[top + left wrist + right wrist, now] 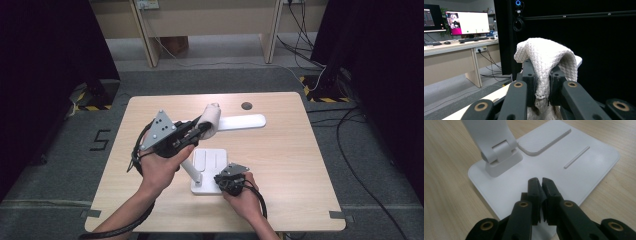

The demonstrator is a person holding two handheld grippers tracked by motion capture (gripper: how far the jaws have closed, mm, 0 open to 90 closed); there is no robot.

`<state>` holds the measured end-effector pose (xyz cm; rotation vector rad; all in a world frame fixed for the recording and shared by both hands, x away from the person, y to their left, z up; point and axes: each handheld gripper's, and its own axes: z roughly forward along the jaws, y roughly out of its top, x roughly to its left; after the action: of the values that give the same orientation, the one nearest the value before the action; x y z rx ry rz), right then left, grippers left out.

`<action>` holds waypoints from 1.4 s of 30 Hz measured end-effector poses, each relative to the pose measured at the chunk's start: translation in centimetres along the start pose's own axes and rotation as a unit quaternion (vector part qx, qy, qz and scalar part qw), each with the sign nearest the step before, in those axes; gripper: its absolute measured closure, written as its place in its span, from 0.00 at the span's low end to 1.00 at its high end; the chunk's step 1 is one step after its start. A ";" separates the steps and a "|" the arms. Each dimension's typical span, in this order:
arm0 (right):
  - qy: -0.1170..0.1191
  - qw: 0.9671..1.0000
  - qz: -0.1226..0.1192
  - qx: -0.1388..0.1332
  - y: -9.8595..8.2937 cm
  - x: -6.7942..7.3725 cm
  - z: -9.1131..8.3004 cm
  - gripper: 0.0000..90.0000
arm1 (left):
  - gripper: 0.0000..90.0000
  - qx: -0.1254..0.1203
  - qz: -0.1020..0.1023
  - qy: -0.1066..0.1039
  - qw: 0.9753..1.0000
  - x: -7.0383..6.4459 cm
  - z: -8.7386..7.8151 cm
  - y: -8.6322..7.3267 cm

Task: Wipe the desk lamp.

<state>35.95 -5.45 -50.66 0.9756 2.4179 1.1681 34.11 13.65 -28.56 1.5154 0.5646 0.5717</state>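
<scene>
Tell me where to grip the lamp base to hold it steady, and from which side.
Grip the lamp base at its near edge, coming from the person's side, where the right gripper already rests shut on it. The base is a thin flat slab lying on the table, so only its rim fits between jaws. The arm hinge crowds the left corner, and the left gripper holds a cloth at the lamp head.
</scene>
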 end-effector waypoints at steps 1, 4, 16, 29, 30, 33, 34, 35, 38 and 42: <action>0.000 1.000 0.000 0.000 0.0 0.0 0.0 0.95 | 0.88 0.001 0.001 -0.001 1.000 -0.1 0.1 0.0; 0.000 1.000 0.000 -0.001 0.0 0.0 0.0 0.95 | 0.88 0.004 0.003 -0.005 1.000 -0.4 0.6 0.1; 0.001 1.000 -0.001 0.000 0.0 0.0 0.0 0.95 | 0.88 0.016 0.005 -0.013 1.000 -1.7 2.5 0.5; 0.001 1.000 -0.005 -0.001 0.0 -0.1 0.0 0.95 | 0.88 0.025 0.013 -0.027 0.999 -2.9 4.5 0.9; 0.001 1.000 -0.005 -0.001 0.0 -0.1 0.0 0.95 | 0.88 0.026 0.014 -0.028 0.999 -3.0 4.6 0.9; 0.002 1.000 -0.003 -0.001 0.0 -0.1 0.0 0.95 | 0.88 0.029 0.016 -0.030 0.999 -3.2 4.9 1.0; 0.002 1.000 -0.004 -0.002 0.0 -0.1 0.0 0.95 | 0.88 0.030 0.017 -0.031 0.999 -3.3 5.0 1.0; 0.002 1.000 -0.003 -0.002 0.0 -0.1 0.0 0.95 | 0.88 0.032 0.018 -0.032 0.999 -3.4 5.1 1.1; 0.003 1.000 -0.005 -0.001 0.0 -0.1 0.0 0.95 | 0.88 0.034 0.020 -0.035 0.999 -3.8 5.5 1.1; 0.003 1.000 -0.005 -0.001 0.0 -0.1 0.0 0.95 | 0.88 0.039 0.022 -0.039 0.998 -4.4 6.0 1.3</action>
<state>36.05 -5.53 -50.68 0.9597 2.4225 1.1718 34.82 6.21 -27.43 1.6201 0.4999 0.5267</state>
